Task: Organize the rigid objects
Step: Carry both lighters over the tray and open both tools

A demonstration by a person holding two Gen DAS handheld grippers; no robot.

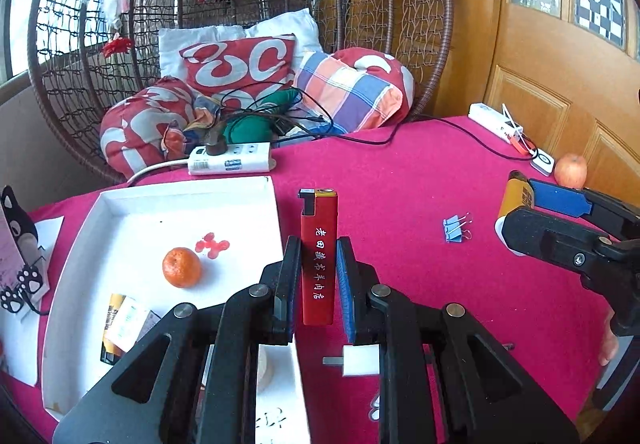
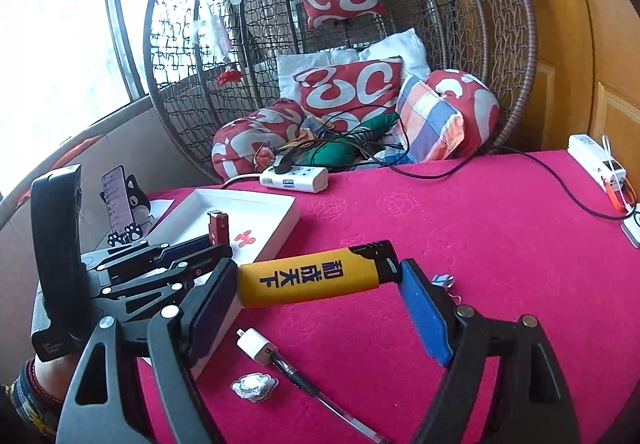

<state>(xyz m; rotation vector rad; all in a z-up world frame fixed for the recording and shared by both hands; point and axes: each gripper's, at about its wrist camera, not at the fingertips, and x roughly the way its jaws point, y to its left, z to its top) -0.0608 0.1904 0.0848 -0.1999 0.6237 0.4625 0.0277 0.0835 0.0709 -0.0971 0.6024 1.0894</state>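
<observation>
Red lighter [image 1: 318, 258] upright in our left tongs [image 1: 319, 276], yellow lighter [image 2: 310, 282] gripped lengthwise in our right tongs [image 2: 320, 298], both just right of the white tray [image 1: 76, 244], apparently for sorting there.

Red lighter [image 1: 318, 260] upright beside the white tray [image 1: 120, 200]; yellow lighter [image 2: 316, 282] held lengthwise above the cloth.

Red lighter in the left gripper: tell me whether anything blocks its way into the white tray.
Nothing visible blocks it. The red lighter is held in the left gripper just right of the white tray, whose near wall is low. Inside, the tangerine and a yellow packet leave bare floor between them and that wall.
</observation>
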